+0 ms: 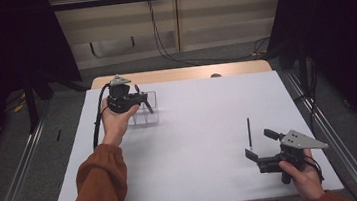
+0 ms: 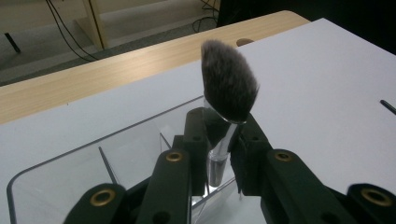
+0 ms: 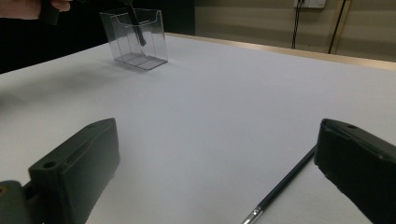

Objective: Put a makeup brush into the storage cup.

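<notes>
Our left gripper (image 2: 223, 156) clamps a brush (image 2: 227, 88) over the clear box (image 2: 60, 163); our right gripper (image 3: 217, 168) stands apart.

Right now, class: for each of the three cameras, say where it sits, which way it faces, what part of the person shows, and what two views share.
High view: above the near table edge, facing forward and down on the white table; both forearms and tongs show.
Left gripper view: rides the left tongs, looking along jaws shut on a brush over the clear box.
Right gripper view: rides the right tongs, open, low over the table, facing the box; a hand shows top left.
Shared: the box, and the thin black stick on the table.
</notes>
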Available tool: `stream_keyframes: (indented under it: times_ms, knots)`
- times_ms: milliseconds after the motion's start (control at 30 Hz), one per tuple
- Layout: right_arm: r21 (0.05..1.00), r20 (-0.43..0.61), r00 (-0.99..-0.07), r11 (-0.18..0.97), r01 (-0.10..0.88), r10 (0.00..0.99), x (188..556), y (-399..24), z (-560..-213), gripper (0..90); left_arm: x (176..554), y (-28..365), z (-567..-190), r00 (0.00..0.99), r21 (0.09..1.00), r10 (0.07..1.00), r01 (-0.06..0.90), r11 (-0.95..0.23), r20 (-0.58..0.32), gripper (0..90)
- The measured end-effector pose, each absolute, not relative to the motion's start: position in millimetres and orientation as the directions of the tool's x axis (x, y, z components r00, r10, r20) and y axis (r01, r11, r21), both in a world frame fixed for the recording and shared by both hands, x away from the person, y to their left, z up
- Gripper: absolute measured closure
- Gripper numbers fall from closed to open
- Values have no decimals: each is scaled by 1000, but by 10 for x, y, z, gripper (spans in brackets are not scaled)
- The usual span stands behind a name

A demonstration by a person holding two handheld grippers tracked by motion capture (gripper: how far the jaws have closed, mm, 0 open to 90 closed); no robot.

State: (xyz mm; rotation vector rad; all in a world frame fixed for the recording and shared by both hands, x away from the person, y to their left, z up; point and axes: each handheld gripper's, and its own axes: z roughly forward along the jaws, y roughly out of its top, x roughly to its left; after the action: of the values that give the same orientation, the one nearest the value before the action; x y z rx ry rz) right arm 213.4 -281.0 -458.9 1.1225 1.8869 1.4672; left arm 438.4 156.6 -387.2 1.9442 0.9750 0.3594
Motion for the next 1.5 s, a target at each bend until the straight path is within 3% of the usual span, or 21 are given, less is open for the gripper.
stream_keyframes:
  times_ms: [233, 467, 833, 1000, 1500]
  knots:
    - [949, 101, -538, 80, 304, 837, 2135, -2810, -4590, 1, 4382, 1566, -3914, 647, 820, 750, 500, -279, -139, 759]
    - [949, 101, -539, 81, 303, 837, 2133, -2811, -4590, 1, 4364, 1567, -3893, 650, 829, 749, 484, -279, -128, 631]
    - [949, 101, -539, 81, 304, 836, 2134, -2811, -4589, 1, 4324, 1628, -3909, 624, 849, 771, 470, -242, -126, 273]
    - [949, 103, -537, 78, 304, 837, 2133, -2813, -4588, 1, 4284, 1680, -3930, 617, 860, 777, 460, -222, -129, 158]
    - [949, 107, -534, 75, 308, 839, 2134, -2813, -4589, 1, 4070, 1777, -3930, 644, 890, 753, 413, -194, -135, 58]
